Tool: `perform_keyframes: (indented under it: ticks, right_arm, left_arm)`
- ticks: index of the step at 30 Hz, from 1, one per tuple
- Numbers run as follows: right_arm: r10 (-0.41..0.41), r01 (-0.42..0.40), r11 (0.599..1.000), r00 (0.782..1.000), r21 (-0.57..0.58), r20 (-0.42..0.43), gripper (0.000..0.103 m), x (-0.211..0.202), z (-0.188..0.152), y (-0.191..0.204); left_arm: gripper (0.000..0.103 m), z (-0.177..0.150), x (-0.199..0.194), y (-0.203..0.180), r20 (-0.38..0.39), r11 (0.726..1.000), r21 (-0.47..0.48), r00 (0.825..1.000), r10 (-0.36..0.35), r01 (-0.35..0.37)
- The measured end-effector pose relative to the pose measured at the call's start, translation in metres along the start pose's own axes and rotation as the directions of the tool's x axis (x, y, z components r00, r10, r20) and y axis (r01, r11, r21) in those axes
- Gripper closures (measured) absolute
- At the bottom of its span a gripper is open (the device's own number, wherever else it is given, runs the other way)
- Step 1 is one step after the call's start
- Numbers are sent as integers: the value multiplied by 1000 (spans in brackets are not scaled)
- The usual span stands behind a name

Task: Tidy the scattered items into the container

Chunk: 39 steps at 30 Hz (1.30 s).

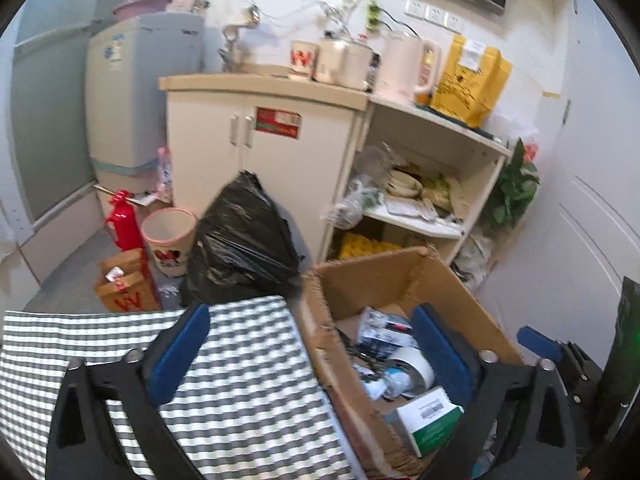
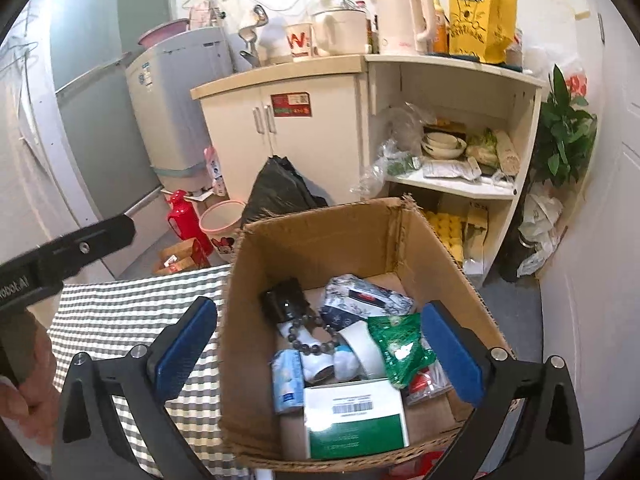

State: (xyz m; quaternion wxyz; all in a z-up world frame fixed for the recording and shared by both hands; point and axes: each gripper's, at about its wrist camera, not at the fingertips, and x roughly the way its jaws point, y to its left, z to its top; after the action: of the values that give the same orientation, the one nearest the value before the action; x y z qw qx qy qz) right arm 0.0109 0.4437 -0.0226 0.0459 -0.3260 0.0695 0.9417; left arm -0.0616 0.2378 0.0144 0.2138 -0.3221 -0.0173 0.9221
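Both the left gripper (image 1: 308, 350) and the right gripper (image 2: 318, 346) gape wide and empty over the cardboard box (image 2: 316, 236), which holds the collected items. The checked counter (image 1: 248, 364) shows nothing left; tidying looks finished, so next comes checking for strays.

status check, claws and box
Left claw open, empty. Right claw open, empty. Cardboard box holds the items. Checked cloth bare, nothing blocking.

Home kitchen corner: kettle (image 2: 404, 20), bowls (image 2: 442, 145), washing machine (image 2: 176, 100).
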Motion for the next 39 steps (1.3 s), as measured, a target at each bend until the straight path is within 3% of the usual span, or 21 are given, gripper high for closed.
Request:
perform_keyframes:
  ticks: [11, 30, 39]
  right_arm:
    - [58, -57, 998, 997, -40, 47, 0, -24, -5, 43]
    - [204, -187, 966, 975, -179, 84, 0, -54, -15, 153]
    - [230, -206, 956, 968, -208, 97, 0, -66, -21, 189]
  left_arm:
    - [0, -10, -39, 37, 23, 995, -6, 994, 104, -104]
    - [0, -27, -127, 120, 103, 950, -40, 944, 313, -310]
    - [0, -38, -162, 149, 109, 936, -66, 930, 350, -344]
